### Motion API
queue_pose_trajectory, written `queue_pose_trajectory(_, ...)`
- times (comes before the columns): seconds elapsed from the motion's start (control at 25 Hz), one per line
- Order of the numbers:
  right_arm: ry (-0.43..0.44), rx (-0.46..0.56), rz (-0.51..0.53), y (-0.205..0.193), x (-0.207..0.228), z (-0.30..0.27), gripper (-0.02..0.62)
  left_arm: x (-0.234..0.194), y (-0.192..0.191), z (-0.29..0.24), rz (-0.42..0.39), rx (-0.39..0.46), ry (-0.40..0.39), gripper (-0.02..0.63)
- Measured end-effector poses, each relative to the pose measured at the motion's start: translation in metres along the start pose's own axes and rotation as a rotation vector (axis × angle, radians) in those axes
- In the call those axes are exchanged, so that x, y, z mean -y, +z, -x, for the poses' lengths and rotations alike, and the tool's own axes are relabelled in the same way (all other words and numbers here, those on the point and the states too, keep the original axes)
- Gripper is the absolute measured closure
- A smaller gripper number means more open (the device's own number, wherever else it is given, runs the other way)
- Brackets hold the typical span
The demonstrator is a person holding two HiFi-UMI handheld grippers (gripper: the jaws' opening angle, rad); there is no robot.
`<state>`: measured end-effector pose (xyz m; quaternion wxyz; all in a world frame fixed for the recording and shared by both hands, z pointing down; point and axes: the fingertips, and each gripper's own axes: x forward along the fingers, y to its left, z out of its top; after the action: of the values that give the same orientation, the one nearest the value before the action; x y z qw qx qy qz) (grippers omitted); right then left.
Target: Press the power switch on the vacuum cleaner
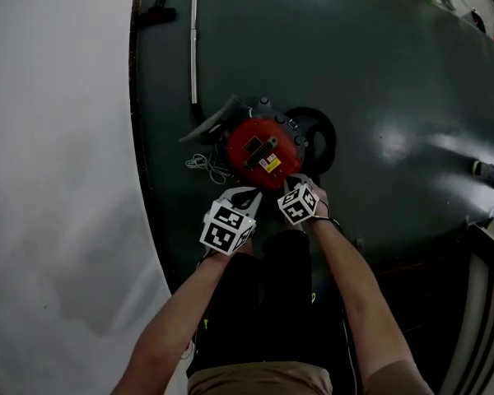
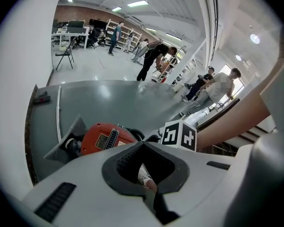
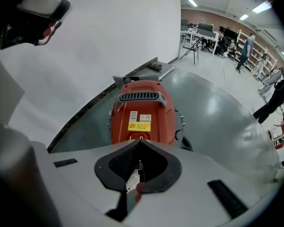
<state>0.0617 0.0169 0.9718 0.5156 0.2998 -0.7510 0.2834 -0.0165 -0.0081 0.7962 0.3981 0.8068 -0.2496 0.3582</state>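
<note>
A: Where is the vacuum cleaner (image 1: 262,151) sitting?
B: On the gray mat (image 1: 395,72). The right claw (image 3: 139,141), pressed together, is pointing at its power switch (image 3: 138,136); the left claw (image 2: 143,143), likewise pressed together, is hovering nearby.

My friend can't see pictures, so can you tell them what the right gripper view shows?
The right gripper, jaws shut, points its tip at the power switch on a red vacuum cleaner just ahead. The vacuum sits on a dark green floor beside a white wall.
</note>
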Motion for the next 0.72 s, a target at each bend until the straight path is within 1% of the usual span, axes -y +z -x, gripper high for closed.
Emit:
queue_pose_trajectory(0.24,-0.018,-0.026,0.002,0.006,0.008,-0.031,0.586,-0.010,-0.006,-0.008,0.016,-0.008,-0.004,0.601)
queue_pose_trajectory(0.4,-0.024,-0.066,-0.001,0.003,0.007,-0.049,0.586,-0.014,-0.006,-0.013,0.016,-0.011,-0.018,0.601)
queue_pose_trajectory(0.6,-0.067,-0.076,-0.103,-0.002,0.011,-0.059,0.586,-0.019,-0.009,-0.009,0.028,-0.014,-0.035,0.601)
queue_pose_trajectory(0.72,-0.058,-0.120,-0.200,-0.005,0.018,-0.064,0.586,-0.022,-0.014,-0.009,0.027,-0.020,-0.041,0.601)
